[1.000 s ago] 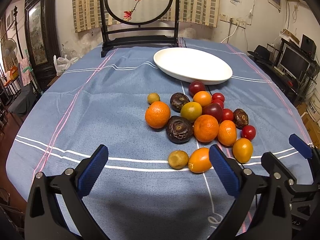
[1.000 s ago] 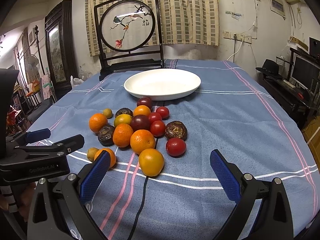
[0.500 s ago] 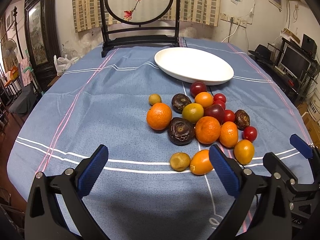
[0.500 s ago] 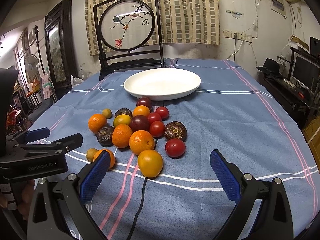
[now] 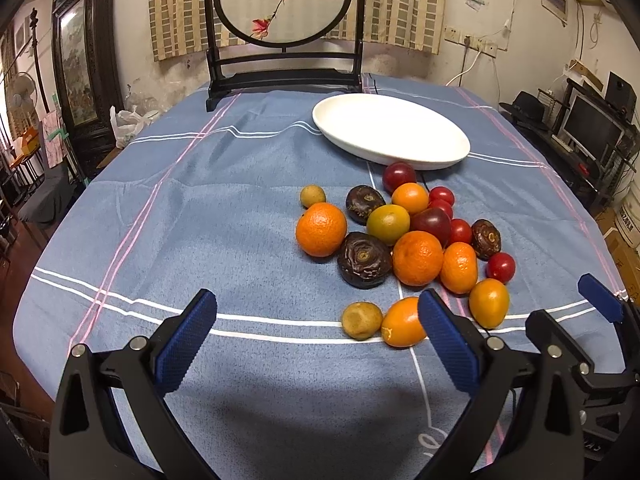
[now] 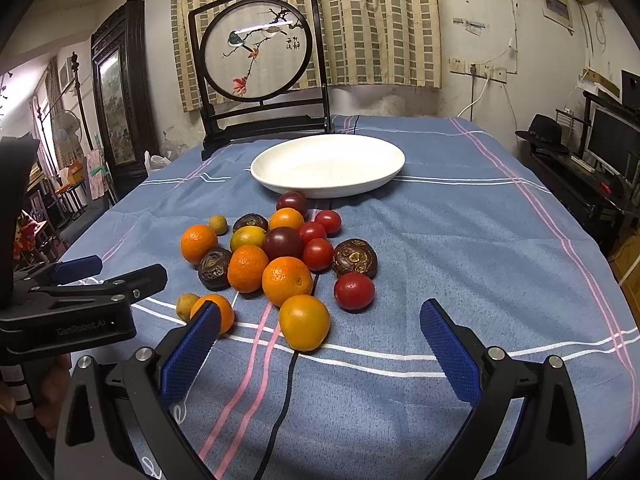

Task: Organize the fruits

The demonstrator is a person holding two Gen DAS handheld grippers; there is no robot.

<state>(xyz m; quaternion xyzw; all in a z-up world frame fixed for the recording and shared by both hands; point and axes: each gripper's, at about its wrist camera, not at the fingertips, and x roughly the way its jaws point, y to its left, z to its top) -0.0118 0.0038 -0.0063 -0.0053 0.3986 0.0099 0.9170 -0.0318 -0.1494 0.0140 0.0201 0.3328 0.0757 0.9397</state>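
A heap of fruit lies on the blue tablecloth: several oranges (image 5: 321,229) (image 6: 287,281), red tomatoes (image 6: 354,290), dark wrinkled fruits (image 5: 363,260) and small yellow-brown ones (image 5: 361,319). Beyond the heap stands an empty white oval plate (image 5: 390,130) (image 6: 328,164). My left gripper (image 5: 316,322) hovers open near the table's front edge, left of the heap, nothing between its blue pads. My right gripper (image 6: 320,330) is open too, with a yellow-orange fruit (image 6: 305,322) lying just ahead between its fingertips, untouched. The left gripper (image 6: 80,280) shows at the left of the right wrist view.
A dark wooden stand with a round bird painting (image 5: 283,2) (image 6: 256,50) sits at the table's far end. A black cable (image 6: 286,392) runs across the cloth under my right gripper. A desk with a monitor (image 5: 592,128) is off to the right.
Both views have crept slightly forward toward the fruit heap. Neither gripper has changed its opening and no fruit has moved.
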